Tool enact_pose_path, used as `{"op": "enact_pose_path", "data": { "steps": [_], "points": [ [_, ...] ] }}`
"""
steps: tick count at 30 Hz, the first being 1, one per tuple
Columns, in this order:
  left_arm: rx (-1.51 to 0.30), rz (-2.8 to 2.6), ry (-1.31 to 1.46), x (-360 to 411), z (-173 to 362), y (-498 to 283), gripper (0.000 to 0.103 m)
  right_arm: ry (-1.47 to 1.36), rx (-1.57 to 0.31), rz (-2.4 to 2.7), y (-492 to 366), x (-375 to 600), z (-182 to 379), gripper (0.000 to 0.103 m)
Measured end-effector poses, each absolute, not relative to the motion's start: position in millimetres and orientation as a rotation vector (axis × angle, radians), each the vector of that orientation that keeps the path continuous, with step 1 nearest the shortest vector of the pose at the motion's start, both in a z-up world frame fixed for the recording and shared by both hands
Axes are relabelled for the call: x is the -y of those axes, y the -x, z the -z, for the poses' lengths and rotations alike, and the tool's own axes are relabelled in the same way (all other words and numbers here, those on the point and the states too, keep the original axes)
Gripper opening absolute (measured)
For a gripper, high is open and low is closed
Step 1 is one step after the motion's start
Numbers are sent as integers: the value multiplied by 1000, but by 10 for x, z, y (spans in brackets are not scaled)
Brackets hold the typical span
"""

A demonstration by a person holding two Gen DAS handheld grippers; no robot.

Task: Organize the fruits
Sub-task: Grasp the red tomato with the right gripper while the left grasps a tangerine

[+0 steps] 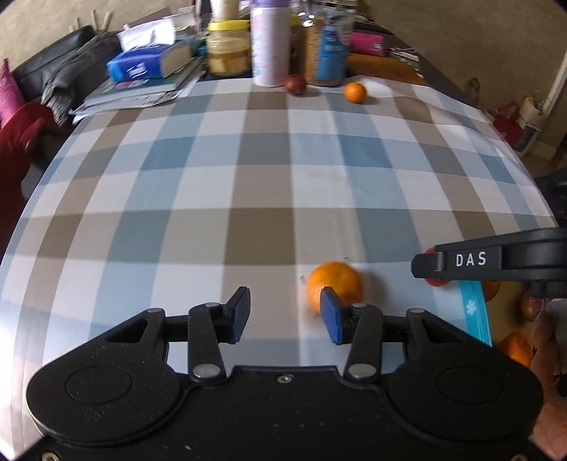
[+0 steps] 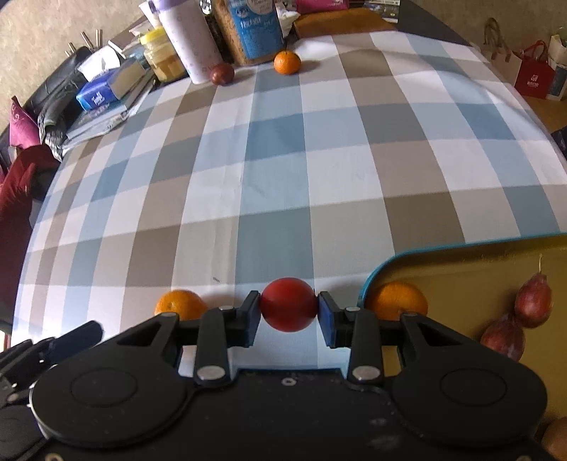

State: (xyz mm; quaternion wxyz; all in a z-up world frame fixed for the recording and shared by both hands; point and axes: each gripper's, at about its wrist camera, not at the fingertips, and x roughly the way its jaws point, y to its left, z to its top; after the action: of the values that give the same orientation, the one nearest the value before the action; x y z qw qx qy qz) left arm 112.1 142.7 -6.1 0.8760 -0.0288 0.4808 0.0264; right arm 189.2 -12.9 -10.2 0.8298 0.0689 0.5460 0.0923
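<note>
Gripping red fruit (image 2: 288,309), right claw (image 2: 288,315) level above tablecloth (image 2: 283,170)

"DAS" in white capitals on the side of the right claw (image 1: 471,260), near the counter's right edge. Print on the blue carton (image 2: 257,30) and blue tissue pack (image 1: 136,67) at the far edge too blurred to read.

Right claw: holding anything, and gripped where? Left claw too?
The right claw is shut on the red fruit, with its pads on the fruit's two opposite sides at mid-height. The left claw is open and holds nothing.
</note>
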Motion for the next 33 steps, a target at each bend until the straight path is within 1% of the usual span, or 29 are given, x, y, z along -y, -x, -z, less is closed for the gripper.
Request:
{"op": "enact_pose_path", "data": {
  "steps": [4,6,7,8,28,31,33],
  "points": [
    [-1011,-35,43,-1331,99,-1194,53,-163,-1151,-198,-1949,187,81,37],
    [-1005,-24,42,-1303,104,-1205,59,-174,-1152,-195,-1971,214,91,37],
    [-1001,-18,42,-1294,102,-1210,63,-180,-1153,-194,-1982,228,97,37],
    [-997,-11,42,-1284,101,-1214,64,-186,-1153,-193,-1994,240,105,37],
    [-1061,-4,61,-1240,327,-1429,65,-170,-1154,-202,-2146,244,218,37],
    [-1064,3,73,-1261,345,-1458,63,-166,-1155,-212,-2179,222,236,37],
    [-1066,13,90,-1282,355,-1484,60,-163,-1156,-215,-2203,202,246,37]
  ]
}}
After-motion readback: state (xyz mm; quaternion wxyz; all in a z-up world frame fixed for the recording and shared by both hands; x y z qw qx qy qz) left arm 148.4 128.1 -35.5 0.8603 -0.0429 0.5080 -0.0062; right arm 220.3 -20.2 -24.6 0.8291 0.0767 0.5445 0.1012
